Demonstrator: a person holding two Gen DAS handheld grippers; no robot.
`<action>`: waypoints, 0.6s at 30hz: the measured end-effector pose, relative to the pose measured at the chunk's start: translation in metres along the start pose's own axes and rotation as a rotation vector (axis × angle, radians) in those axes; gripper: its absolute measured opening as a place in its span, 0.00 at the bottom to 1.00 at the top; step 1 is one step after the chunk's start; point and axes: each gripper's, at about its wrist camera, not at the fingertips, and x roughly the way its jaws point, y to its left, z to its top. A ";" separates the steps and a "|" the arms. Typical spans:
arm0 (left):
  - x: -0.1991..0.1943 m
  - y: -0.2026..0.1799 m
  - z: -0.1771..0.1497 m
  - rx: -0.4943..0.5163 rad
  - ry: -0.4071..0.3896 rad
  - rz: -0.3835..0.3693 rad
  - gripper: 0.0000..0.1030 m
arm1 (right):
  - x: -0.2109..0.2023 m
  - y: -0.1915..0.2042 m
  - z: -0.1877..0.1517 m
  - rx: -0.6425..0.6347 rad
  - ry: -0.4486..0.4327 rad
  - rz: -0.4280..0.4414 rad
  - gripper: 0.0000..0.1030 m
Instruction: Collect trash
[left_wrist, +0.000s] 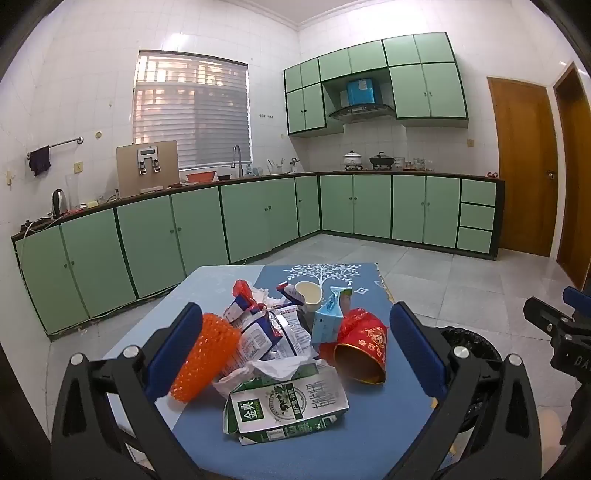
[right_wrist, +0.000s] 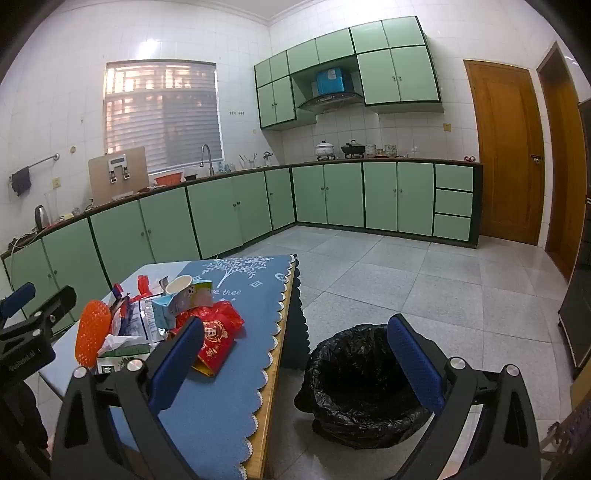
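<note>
1. Table (right_wrist: 236, 387): blue cloth, white tree print, words "tree" legible.
2. Bin (right_wrist: 364, 384): black liner, on floor just beside table's edge.
3. Trash pile (left_wrist: 280, 347), mid-table: green-white carton (left_wrist: 286, 402) with Chinese print, red foil cup (left_wrist: 364, 350) on its side, orange mesh (left_wrist: 205, 360), blue carton (left_wrist: 327, 317), wrappers, paper cup (left_wrist: 309, 294).
4. Left gripper (left_wrist: 295, 350): jaws wide, empty, flanking the pile.
5. Right gripper (right_wrist: 295, 363): jaws wide, empty, over the table's edge and bin.

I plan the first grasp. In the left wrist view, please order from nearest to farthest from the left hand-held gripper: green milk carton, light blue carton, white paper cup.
From the left hand-held gripper:
1. Green milk carton, flattened, at the pile's front.
2. Light blue carton, upright, mid-pile, right of centre.
3. White paper cup, at the pile's back.
</note>
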 end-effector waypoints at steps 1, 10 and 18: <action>0.000 -0.001 0.000 0.008 0.002 0.003 0.95 | 0.000 0.000 0.000 0.002 0.000 0.001 0.94; 0.000 0.001 -0.002 -0.001 -0.003 0.003 0.95 | 0.000 -0.001 0.000 0.002 -0.001 0.000 0.94; 0.000 0.001 -0.002 -0.001 -0.005 0.004 0.95 | 0.000 -0.001 0.000 0.002 -0.002 0.002 0.94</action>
